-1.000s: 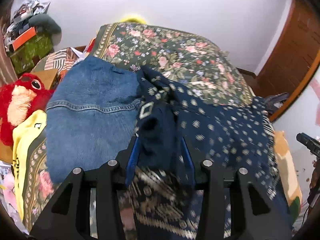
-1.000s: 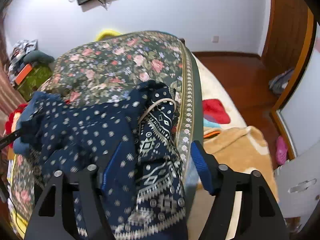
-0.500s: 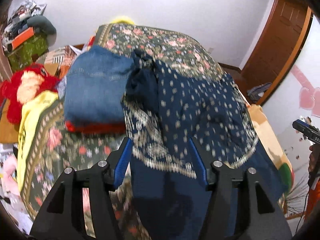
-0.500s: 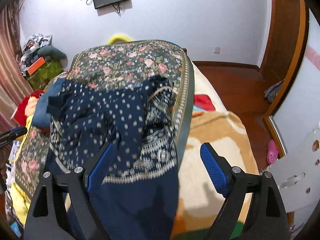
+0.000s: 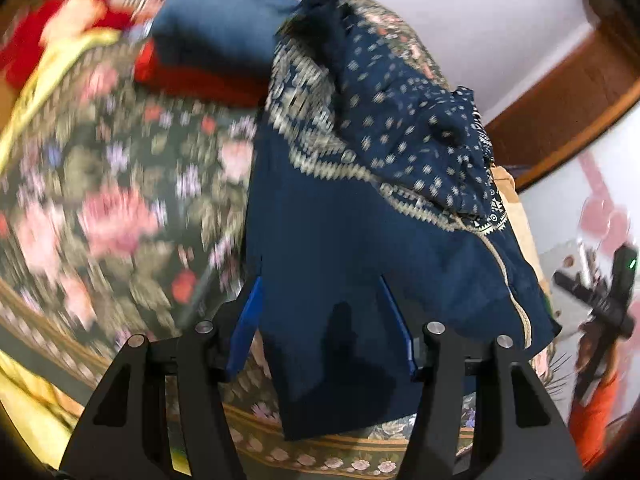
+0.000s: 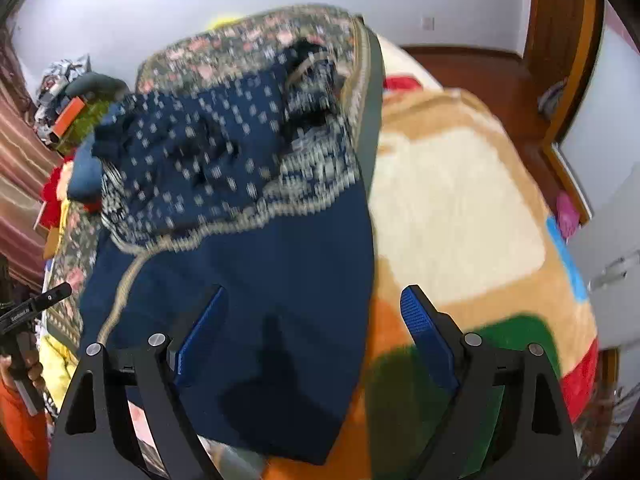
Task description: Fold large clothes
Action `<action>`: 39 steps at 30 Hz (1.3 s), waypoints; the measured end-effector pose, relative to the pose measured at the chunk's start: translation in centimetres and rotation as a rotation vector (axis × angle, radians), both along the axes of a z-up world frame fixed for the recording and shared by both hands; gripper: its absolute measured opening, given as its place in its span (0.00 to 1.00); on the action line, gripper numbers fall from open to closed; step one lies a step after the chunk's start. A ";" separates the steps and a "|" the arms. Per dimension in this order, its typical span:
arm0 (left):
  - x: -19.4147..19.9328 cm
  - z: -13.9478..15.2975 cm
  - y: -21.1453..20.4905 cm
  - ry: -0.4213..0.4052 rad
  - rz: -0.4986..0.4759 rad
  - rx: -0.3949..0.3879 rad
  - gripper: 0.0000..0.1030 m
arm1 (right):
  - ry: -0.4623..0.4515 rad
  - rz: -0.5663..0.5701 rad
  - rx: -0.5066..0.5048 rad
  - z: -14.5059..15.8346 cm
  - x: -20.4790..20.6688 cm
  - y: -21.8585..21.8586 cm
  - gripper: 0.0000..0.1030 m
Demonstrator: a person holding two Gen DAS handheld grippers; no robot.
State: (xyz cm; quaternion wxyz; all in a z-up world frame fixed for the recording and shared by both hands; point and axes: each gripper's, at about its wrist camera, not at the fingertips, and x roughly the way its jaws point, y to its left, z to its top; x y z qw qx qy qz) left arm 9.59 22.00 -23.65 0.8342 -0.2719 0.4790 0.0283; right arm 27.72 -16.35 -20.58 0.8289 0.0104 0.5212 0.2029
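Across the bed's near edge lies the navy garment — plain dark lower panel draped over the edge, dotted upper part with a pale patterned border bunched further up toward the bed's middle. It rests on the floral bedspread; in the right wrist view its right side runs along the bedspread's green border, with a tan blanket with colour patches beside it on that side.

Left gripper hangs over the plain panel, jaws apart, blue pads either side of the cloth but not pinching it — released. Right gripper is spread wide above the garment's right hem, one pad over navy cloth, the other over the blanket; nothing grasped.

Toward the bed's far left corner sit folded jeans on something red, touching the garment's bunched top. A red plush toy is just past them at the left edge. Both views are motion-blurred, so fine folds are hard to read.
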 end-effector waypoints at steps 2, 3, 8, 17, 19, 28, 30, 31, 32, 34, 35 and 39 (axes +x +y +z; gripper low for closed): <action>-0.5 -1.3 0.1 0.021 0.024 -0.060 0.56 | 0.037 -0.008 -0.005 -1.2 -0.3 -0.3 0.83; -0.6 -1.8 0.1 0.027 0.029 -0.081 0.56 | 0.054 -0.015 0.001 -1.5 -0.4 -0.5 0.83; -1.2 -4.2 -0.2 0.030 0.037 -0.224 0.56 | 0.169 -0.045 0.113 -3.7 -0.5 -1.6 0.83; -1.0 -3.7 -0.9 -0.005 -0.005 -0.264 0.56 | 0.161 -0.031 0.222 -4.0 -0.4 -1.3 0.54; -1.2 -3.4 -1.0 -0.029 -0.014 -0.280 0.47 | 0.146 -0.025 0.228 -3.6 -0.4 -1.2 0.38; -1.2 0.2 0.0 -0.142 0.023 -0.221 0.08 | -0.014 -0.020 0.234 0.8 0.6 -0.1 0.09; -0.8 2.0 0.5 -0.186 0.023 -0.207 0.08 | -0.048 0.000 0.251 2.1 1.2 0.5 0.08; -0.6 3.0 0.6 -0.210 0.022 -0.193 0.08 | -0.066 0.006 0.257 2.7 1.4 0.8 0.08; -0.3 4.2 0.8 -0.235 0.018 -0.170 0.07 | -0.082 0.014 0.260 3.3 1.7 1.2 0.08; 0.3 6.2 0.9 -0.277 0.010 -0.129 0.07 | -0.109 0.027 0.268 4.3 2.3 1.9 0.08; 0.7 7.2 1.0 -0.303 0.008 -0.108 0.07 | -0.119 0.032 0.273 4.6 2.6 2.2 0.08; 3.1 10.8 1.6 -0.376 0.004 -0.034 0.07 | -0.174 0.038 0.286 6.5 4.5 3.1 0.08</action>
